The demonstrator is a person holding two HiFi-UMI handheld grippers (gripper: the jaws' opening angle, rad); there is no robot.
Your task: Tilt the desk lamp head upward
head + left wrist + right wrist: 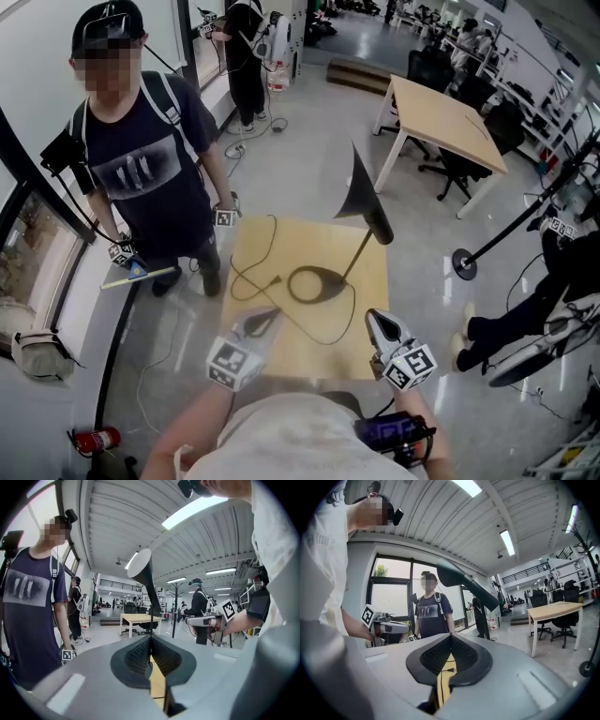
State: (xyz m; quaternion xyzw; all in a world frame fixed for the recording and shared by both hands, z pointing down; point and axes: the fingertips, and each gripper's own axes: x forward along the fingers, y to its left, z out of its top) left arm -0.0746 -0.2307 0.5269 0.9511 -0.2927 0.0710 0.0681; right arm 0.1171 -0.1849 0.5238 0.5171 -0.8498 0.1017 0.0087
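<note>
While the grey left gripper (261, 323) and right gripper (382, 328) hover at the light wooden table's (367, 314) near edge, both pairs of jaws sit together, empty. The black cone-headed desk lamp (362, 199) stands mid-table.

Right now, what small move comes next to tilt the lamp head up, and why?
Probably open the right tongs and reach forward to the lamp head: it and the left tongs are shut and empty at the near edge of the table, and the head stands at the far side.
</note>
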